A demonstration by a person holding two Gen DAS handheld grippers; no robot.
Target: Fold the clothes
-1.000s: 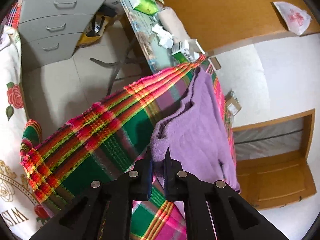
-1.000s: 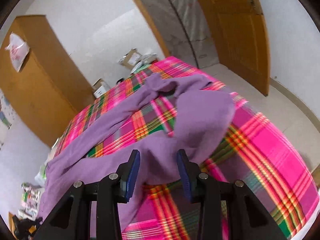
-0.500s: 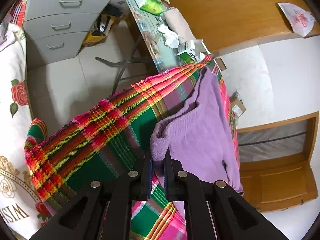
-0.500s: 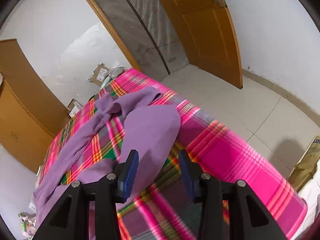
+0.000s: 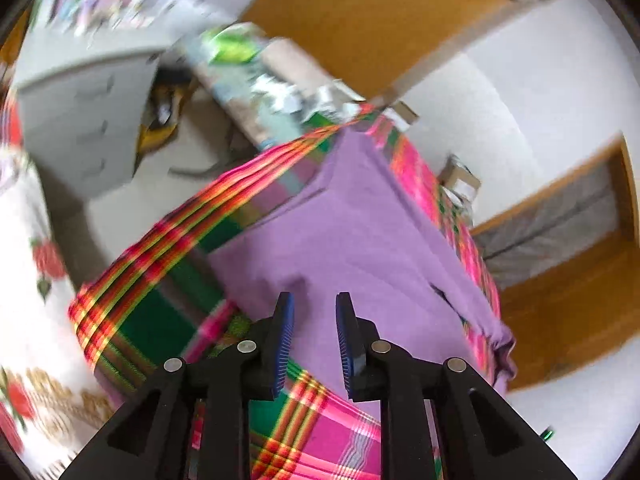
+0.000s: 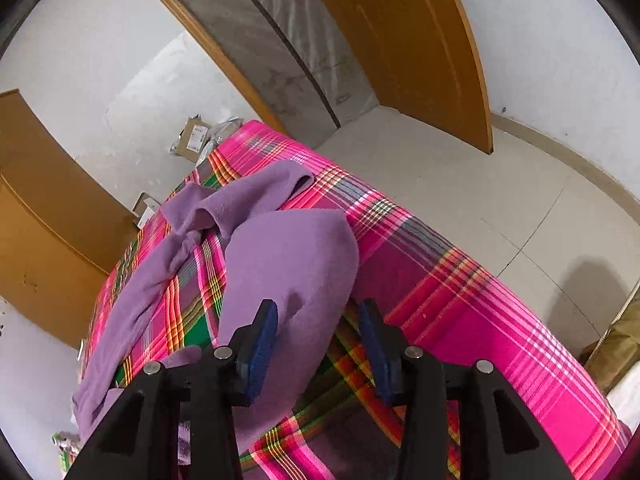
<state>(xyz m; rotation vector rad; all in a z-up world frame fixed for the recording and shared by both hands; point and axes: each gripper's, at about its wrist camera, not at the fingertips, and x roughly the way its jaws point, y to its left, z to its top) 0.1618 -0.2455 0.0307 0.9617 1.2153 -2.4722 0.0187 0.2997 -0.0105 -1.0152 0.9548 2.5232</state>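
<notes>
A purple garment lies spread on the pink, green and red plaid cloth that covers the table. My left gripper is open just above the garment's near part, with nothing between its blue pads. The left wrist view is blurred by motion. In the right wrist view the same purple garment shows a folded-over flap and a long sleeve trailing left over the plaid cloth. My right gripper is open over the flap's near edge and holds nothing.
A grey drawer cabinet and a cluttered side table stand past the far-left end. A floral bedsheet lies at the left. Wooden wardrobe, cardboard boxes and an orange door line the walls; tiled floor lies to the right.
My left gripper was shut on the garment's edge; it has let go and stands open, and the garment now lies flatter. My right gripper stayed open and drew back a little over the flap.
</notes>
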